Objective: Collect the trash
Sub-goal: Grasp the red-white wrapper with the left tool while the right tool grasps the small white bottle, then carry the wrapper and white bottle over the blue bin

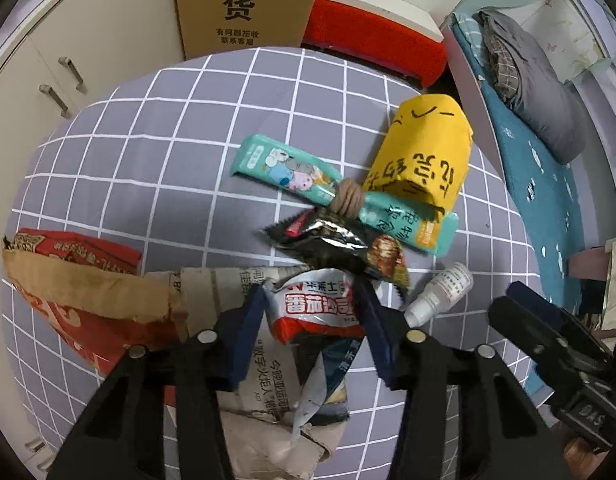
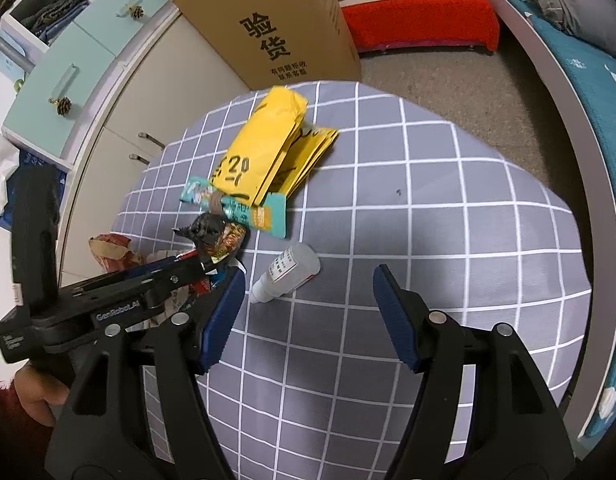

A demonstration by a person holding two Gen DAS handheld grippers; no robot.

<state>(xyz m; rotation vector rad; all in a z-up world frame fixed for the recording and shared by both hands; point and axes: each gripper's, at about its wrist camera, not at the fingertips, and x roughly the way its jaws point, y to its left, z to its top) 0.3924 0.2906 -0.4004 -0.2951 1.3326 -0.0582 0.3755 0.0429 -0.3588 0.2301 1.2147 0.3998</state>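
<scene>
Right wrist: right gripper (image 2: 308, 316) open over bare tablecloth (image 2: 447, 220) near bottle (image 2: 286, 274).

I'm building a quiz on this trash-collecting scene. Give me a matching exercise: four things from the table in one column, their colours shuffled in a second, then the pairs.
Things:
1. folded bag
2. small bottle
3. long cartoon wrapper
4. crumpled foil wrapper

Colours:
A. black
B. teal
C. yellow
D. white

Pairs: 1-C, 2-D, 3-B, 4-A
</scene>
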